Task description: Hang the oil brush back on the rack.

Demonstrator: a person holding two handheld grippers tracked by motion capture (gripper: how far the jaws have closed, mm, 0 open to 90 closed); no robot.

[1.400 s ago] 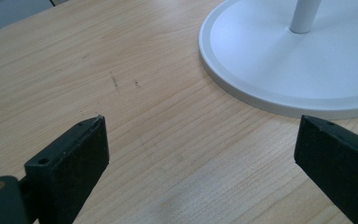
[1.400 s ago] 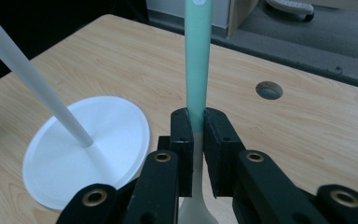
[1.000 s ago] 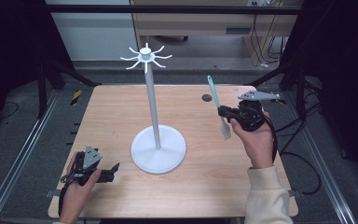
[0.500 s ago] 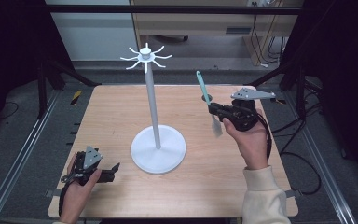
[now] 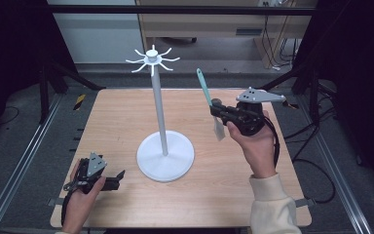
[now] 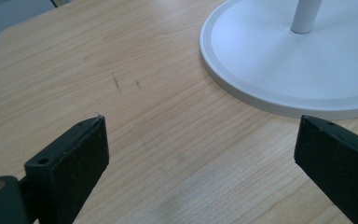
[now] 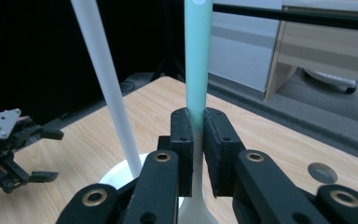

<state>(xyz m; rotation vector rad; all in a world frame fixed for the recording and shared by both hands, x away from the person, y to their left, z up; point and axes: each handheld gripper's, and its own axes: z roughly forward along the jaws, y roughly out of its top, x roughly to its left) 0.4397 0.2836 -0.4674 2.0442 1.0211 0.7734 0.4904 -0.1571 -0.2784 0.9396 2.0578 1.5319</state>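
High view: the right hand-held gripper [image 5: 217, 111] is clamping a mint-green, white-bladed spatula [image 5: 209, 103] mid-shaft, long axis near upright, handle up, to the right of the tall white hook stand [image 5: 159, 113]. The left hand-held gripper [image 5: 118, 178] is lying released on the wooden counter [image 5: 112, 117].

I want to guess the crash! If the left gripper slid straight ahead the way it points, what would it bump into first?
Probably the white stand's round base: the left gripper, jaws open, points that way across bare table.
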